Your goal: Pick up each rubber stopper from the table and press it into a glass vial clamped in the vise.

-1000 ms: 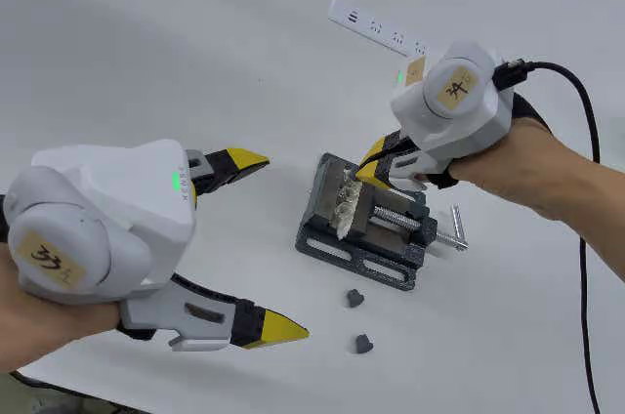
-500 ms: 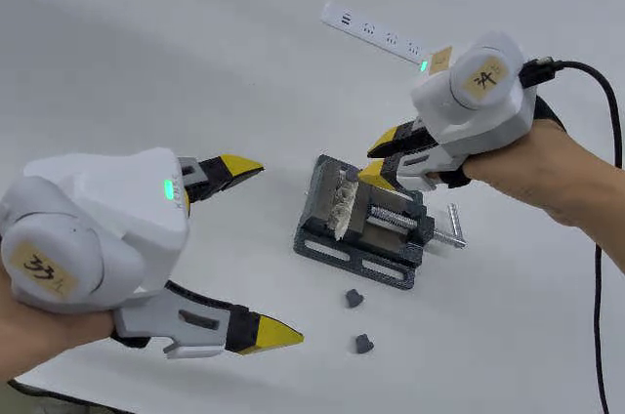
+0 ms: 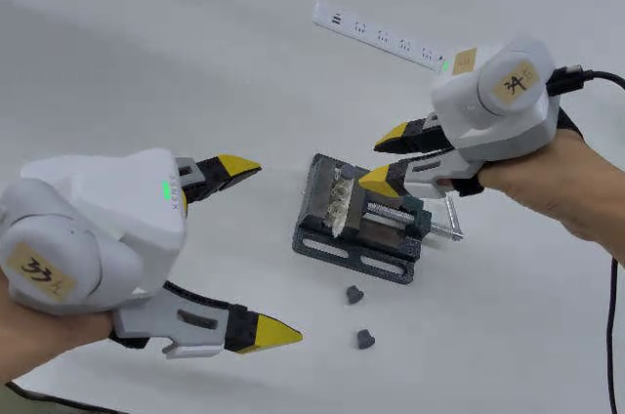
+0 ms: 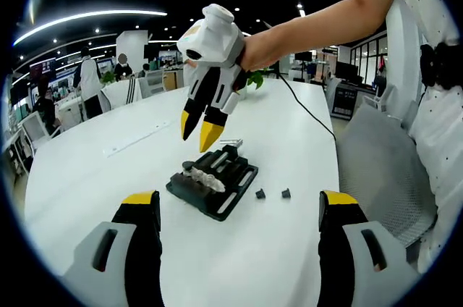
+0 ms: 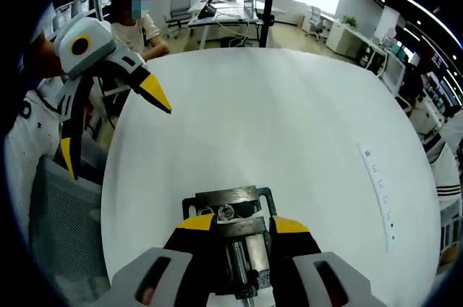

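**A:** What is on the white table [image 3: 195, 43]?

**B:** 1 vise [image 3: 337, 243] of dark metal, blocky, with a slotted base. Its threaded steel screw [image 3: 391, 213] ends in a thin bar handle. Clear glass [image 5: 226, 212] is pinched in the gap between its plates. I can make out 1 round rim there but cannot count the vials beyond that.

**A:** And the stoppers?

**B:** 2 rubber stoppers [image 3: 354, 294], small, dark and stubby, lie loose on the table just beside the vise's base. The second stopper [image 3: 365, 339] sits near the first, a little farther from the vise.

**A:** What stands in the way?

**B:** The right gripper [image 3: 379, 161] hangs over the screw end of the vise. In the head view its lower yellow tip covers the vise's far corner. Its jaws are a modest gap apart with nothing between them.

**A:** The other one?

**B:** The left gripper [image 3: 259, 251] is off to the side of the vise, well apart from it. Its jaws are spread wide and hold nothing. Bare table lies between it and the stoppers.

**A:** Anything else around?

**B:** 1 long white power strip [image 3: 376, 31] lies flat beyond the vise. 1 black cable [image 3: 596, 74] runs from the right gripper. 1 grey mesh chair [image 4: 376, 155] stands at the table's edge.
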Demonstrator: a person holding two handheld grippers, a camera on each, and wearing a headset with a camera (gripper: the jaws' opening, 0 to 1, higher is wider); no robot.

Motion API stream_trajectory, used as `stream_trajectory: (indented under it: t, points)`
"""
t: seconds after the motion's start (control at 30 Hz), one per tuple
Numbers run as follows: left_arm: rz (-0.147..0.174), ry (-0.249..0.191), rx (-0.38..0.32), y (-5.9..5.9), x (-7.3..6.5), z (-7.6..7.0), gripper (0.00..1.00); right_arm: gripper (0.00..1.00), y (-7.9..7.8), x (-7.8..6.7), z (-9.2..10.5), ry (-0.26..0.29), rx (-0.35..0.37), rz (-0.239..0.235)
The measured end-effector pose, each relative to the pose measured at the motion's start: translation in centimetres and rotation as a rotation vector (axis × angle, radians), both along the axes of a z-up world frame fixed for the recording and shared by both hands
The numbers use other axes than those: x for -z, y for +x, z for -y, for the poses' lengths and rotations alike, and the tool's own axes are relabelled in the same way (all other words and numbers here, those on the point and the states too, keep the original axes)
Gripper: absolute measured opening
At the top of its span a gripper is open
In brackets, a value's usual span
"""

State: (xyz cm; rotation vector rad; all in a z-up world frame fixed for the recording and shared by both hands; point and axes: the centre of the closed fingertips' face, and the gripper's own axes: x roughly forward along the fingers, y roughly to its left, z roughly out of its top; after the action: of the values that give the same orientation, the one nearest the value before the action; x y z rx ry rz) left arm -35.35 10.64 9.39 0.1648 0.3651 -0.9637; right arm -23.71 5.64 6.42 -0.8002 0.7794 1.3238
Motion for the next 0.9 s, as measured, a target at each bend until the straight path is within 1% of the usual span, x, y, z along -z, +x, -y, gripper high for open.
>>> stream_trajectory:
  t: [0.13, 0.23, 0.4, 0.57, 0.67, 0.73, 0.9]
  points:
    - [0.004, 0.007, 0.011, -0.1, -0.2, 0.2, 0.9, 0.28, -0.6, -0.4, 0.7, 0.024, 0.018, 0.003]
    - [0.007, 0.015, 0.017, -0.1, -0.2, 0.3, 0.89, 0.31, -1.1, -0.6, 1.3, 0.045, 0.034, -0.004]
    - [0.008, 0.02, 0.023, -0.2, -0.5, 0.4, 0.88, 0.36, -1.9, -1.1, 2.5, 0.075, 0.06, -0.006]
    - [0.012, 0.04, 0.038, -0.3, -0.6, 0.5, 0.87, 0.41, -3.0, -1.6, 3.6, 0.126, 0.092, -0.014]
    - [0.012, 0.051, 0.048, -0.4, -0.7, 0.6, 0.86, 0.44, -3.7, -1.9, 4.4, 0.154, 0.106, -0.01]
    - [0.012, 0.058, 0.052, -0.4, -0.8, 0.7, 0.85, 0.47, -4.3, -1.9, 4.9, 0.158, 0.112, -0.011]
    - [0.018, 0.08, 0.071, -0.5, -0.9, 1.1, 0.84, 0.52, -5.5, -2.3, 6.1, 0.191, 0.142, -0.011]
